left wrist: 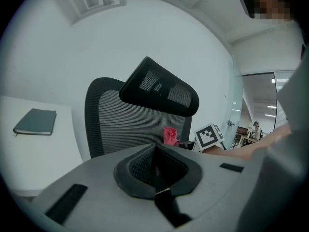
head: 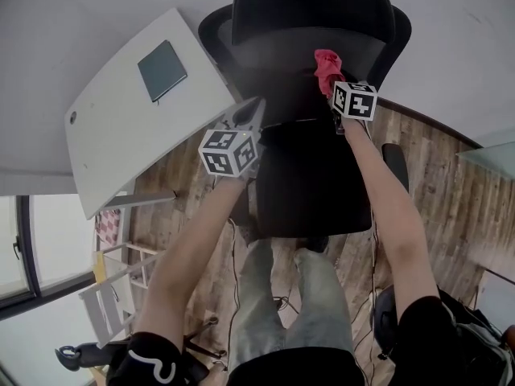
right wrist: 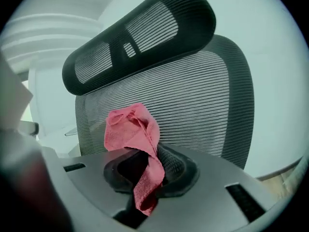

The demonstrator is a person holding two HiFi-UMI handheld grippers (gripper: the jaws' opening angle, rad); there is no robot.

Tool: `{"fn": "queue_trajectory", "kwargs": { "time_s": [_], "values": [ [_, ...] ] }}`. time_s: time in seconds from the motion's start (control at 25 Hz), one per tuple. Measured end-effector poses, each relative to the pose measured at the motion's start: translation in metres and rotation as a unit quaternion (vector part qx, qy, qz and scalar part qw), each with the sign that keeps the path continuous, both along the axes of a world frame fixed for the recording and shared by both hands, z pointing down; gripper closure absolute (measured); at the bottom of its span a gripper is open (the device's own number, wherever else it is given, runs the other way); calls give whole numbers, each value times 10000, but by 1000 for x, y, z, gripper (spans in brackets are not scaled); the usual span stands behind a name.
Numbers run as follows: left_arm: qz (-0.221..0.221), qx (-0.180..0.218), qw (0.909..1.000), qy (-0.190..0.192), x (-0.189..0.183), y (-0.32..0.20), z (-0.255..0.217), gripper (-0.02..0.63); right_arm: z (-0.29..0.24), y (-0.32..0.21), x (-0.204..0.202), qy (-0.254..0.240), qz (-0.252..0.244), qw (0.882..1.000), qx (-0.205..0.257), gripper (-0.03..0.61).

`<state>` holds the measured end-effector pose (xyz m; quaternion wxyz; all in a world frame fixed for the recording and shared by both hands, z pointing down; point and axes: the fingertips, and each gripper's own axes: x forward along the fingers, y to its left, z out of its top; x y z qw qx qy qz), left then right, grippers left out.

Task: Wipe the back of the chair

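The right gripper [right wrist: 147, 173] clamps the crumpled red cloth [right wrist: 133, 129] near the black mesh chair back [right wrist: 193, 95] at upper centre, the left gripper [left wrist: 157, 170] is closed on nothing; best press the cloth flat and sweep overlapping rows

The chair back [head: 273, 63] rises as a wall straight ahead, its headrest [head: 310, 2] jutting above the top. The table [head: 121, 127] crowds the chair's left side, leaving only a narrow gap, while open wooden floor [head: 451, 167] lies to its right.
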<state>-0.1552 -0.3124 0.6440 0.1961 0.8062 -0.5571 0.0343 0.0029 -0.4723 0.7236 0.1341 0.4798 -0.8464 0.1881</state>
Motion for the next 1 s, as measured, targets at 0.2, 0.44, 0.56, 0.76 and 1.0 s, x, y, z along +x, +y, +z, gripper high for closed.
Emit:
{"fn": "queue_trajectory", "kwargs": {
  "time_s": [0.2,0.44,0.56,0.76,1.0],
  "values": [
    [78,-30,9998,162,28,-12,-4,589,-2,-9,43,69,162,9998,53,508],
    [193,-22,9995,251,60,-26,-4,589,-3,-18,97,205,513,9984,91,508],
    [299,-25,9994,187,73,-30,-2,588,2,-22,119,181,628,9978,51,508],
    [424,-65,9989,188,92,-41,2,589,5,-32,163,441,1008,9939,40,508],
    [464,-81,9987,177,81,-32,6,589,-6,-14,186,348,1342,9903,89,509]
  ]
}}
